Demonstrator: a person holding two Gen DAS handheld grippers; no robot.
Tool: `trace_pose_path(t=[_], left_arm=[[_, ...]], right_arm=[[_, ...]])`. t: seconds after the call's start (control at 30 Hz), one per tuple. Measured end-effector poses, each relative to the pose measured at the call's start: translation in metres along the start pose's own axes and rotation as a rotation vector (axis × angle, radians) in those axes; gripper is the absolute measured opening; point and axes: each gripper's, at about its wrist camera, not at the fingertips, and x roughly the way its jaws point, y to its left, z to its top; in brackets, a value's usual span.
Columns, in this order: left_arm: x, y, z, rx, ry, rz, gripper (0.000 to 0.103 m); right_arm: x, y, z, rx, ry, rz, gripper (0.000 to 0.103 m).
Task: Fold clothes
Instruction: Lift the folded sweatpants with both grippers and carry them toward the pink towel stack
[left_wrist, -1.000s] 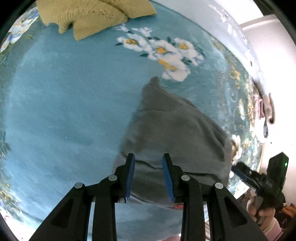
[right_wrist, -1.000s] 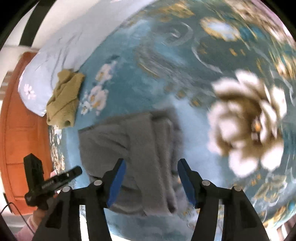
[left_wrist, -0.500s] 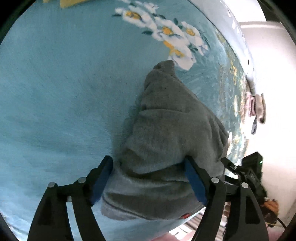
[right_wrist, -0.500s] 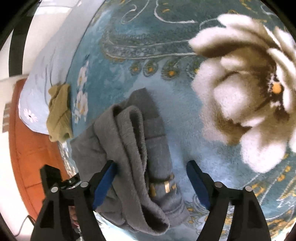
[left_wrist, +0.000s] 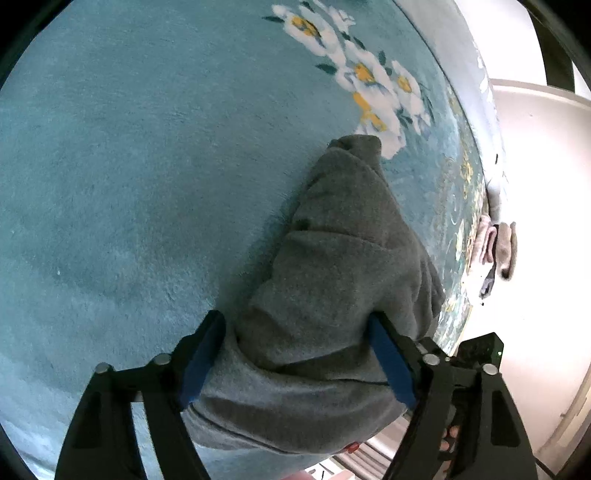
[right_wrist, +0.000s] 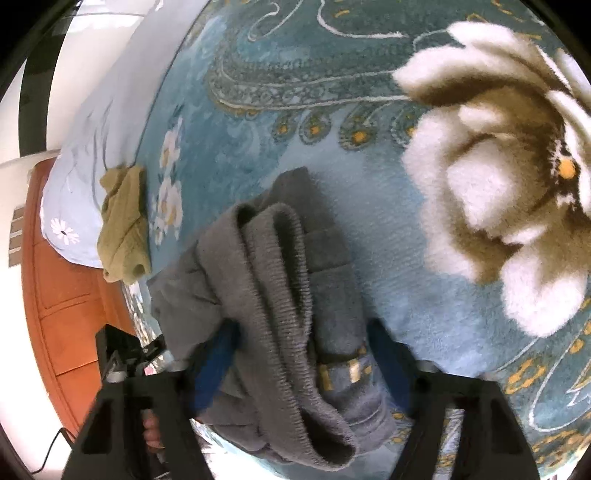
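A grey fleece garment (left_wrist: 332, 280) lies bunched in folds on the teal flowered blanket (left_wrist: 129, 166). My left gripper (left_wrist: 295, 358) is open, its blue-padded jaws straddling the garment's near end. In the right wrist view the same grey garment (right_wrist: 280, 295) shows its ribbed hem and folded layers. My right gripper (right_wrist: 299, 365) is open wide, jaws on either side of the bundle's near end. The fingertips of both grippers are partly hidden by cloth.
An olive-yellow knitted garment (right_wrist: 123, 221) lies at the blanket's far edge beside a pale blue pillow (right_wrist: 92, 155). An orange wooden headboard (right_wrist: 59, 295) stands behind. Folded pinkish cloths (left_wrist: 495, 247) lie at the bed's far side. A large white flower (right_wrist: 509, 184) patterns the blanket.
Both grippers have moved in low over the grey garment and opened wider. The garment now sits bunched between each pair of jaws, and the yellow garment has left the left view.
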Motion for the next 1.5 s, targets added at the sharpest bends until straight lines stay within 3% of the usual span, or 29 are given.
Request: trace_pose_path(t=[0.23, 0.37, 0.77, 0.93, 1.2, 1.5], left_arm=[[-0.013, -0.024, -0.011, -0.004, -0.036, 0.095, 0.033], [-0.026, -0.045, -0.025, 0.012, -0.079, 0.131, 0.024], [-0.081, -0.120, -0.102, -0.014, -0.257, 0.090, 0.022], [-0.114, -0.147, -0.117, 0.044, -0.316, 0.075, 0.022], [-0.173, -0.207, -0.134, 0.217, -0.428, 0.003, 0.022], [-0.203, -0.260, -0.155, 0.400, -0.460, -0.109, 0.022]], right_arm=[[-0.001, 0.014, -0.001, 0.012, 0.007, 0.006, 0.035], [-0.022, 0.016, -0.002, 0.002, 0.020, 0.039, 0.032], [-0.130, 0.042, 0.002, -0.190, 0.035, 0.093, 0.031], [-0.179, 0.068, 0.001, -0.275, 0.000, 0.110, 0.031], [-0.250, 0.108, -0.014, -0.328, -0.169, 0.178, 0.031], [-0.341, 0.123, -0.057, -0.332, -0.392, 0.204, 0.031]])
